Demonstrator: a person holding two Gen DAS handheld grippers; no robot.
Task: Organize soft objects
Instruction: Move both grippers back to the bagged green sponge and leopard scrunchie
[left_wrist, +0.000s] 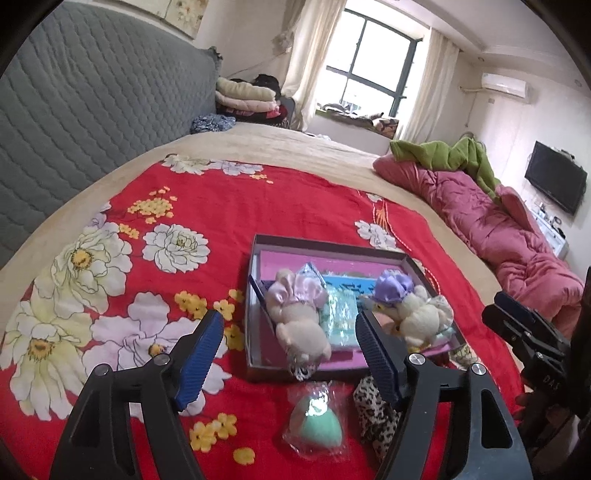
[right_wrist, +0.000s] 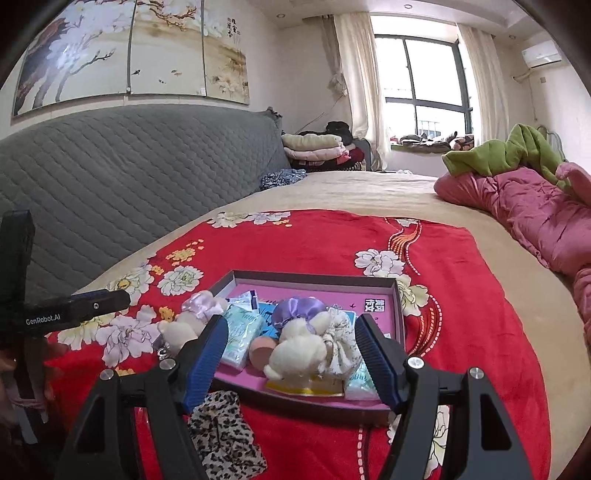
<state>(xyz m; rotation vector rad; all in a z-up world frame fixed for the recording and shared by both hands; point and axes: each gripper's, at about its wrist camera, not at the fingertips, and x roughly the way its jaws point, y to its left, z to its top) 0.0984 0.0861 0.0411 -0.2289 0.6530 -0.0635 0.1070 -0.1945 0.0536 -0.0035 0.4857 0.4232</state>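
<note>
A shallow box (left_wrist: 332, 244) with a pink floor lies on the red flowered blanket (left_wrist: 295, 199). A plush toy in a pink dress (left_wrist: 295, 314) lies over the box's left side. A second plush with a purple hat (left_wrist: 410, 306) lies at its right, with tissue packs (left_wrist: 341, 310) between them. In front of the box are a wrapped green sponge (left_wrist: 316, 419) and a leopard-print cloth (left_wrist: 373, 413). My left gripper (left_wrist: 290, 319) hangs open above these, holding nothing. My right gripper (right_wrist: 292, 321) is open over the purple-hat plush (right_wrist: 295, 343) in the box (right_wrist: 314, 275), apart from it.
A grey quilted headboard (left_wrist: 92, 103) runs along the left. A crumpled pink duvet (left_wrist: 498, 229) with a green blanket (left_wrist: 450, 151) lies at the right of the bed. Folded clothes (left_wrist: 243, 96) are stacked at the far end. A peach sponge (right_wrist: 261, 350) sits in the box.
</note>
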